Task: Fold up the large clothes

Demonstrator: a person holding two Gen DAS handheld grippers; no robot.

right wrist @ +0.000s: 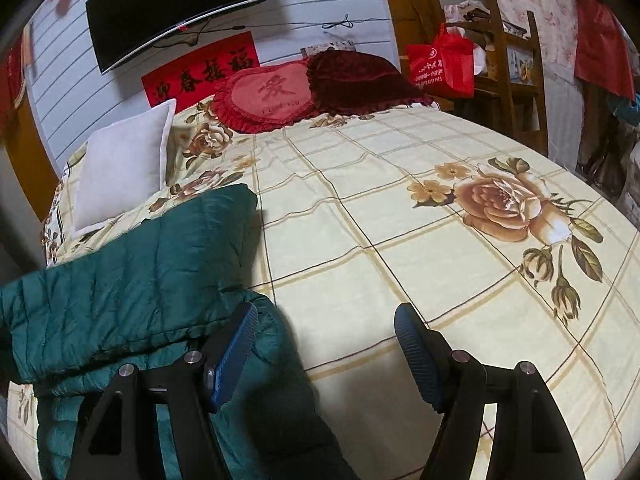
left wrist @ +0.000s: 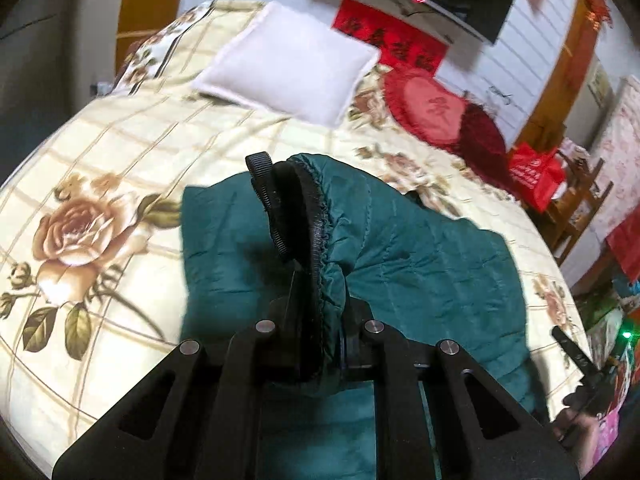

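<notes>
While one jacket point(right wrist: 132, 280) is pinched at its cuff point(left wrist: 320, 240) by the left fingers point(left wrist: 308, 208), the right fingers point(right wrist: 416, 356), spread and empty, are held over open bed point(right wrist: 400, 220) beside it; three pillows are counted beyond.

From my right wrist view I can read large black characters on the red banner point(right wrist: 202, 68) stuck to the white wall above the bed's head edge; they look like 迎春接福, though the first one is partly dim. The pink heart-shaped cushion point(right wrist: 266, 94) at the head edge of the bed carries one big character that looks like 爱, with a line of small lettering under it too tiny to make out. The red bag point(right wrist: 440, 66) on the wooden shelf past the bed's far corner bears white print I cannot read.
</notes>
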